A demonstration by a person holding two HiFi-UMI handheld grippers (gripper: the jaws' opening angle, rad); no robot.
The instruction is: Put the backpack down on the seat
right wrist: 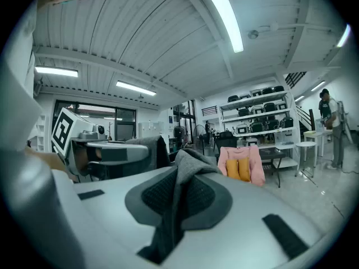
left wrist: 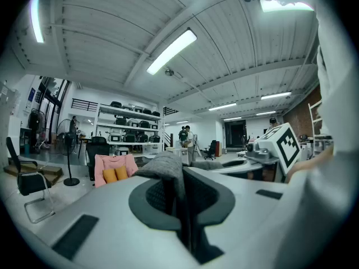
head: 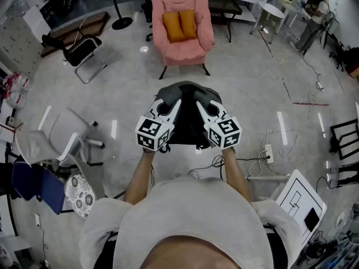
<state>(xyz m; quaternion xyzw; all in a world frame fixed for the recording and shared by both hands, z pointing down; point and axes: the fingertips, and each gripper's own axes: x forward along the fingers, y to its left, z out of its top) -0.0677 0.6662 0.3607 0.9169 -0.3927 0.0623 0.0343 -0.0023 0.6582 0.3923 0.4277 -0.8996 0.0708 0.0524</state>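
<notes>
Over the glossy floor before the pink padded armchair, the slumped dark backpack is held, its grey woven fabric clamped by the left gripper and the right gripper, seen only in the gripper views.

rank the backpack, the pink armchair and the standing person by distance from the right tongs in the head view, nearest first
1. backpack: clamped in the right tongs, directly in front of the person.
2. pink armchair: straight ahead across the floor.
3. standing person: far corner, upper right.
</notes>
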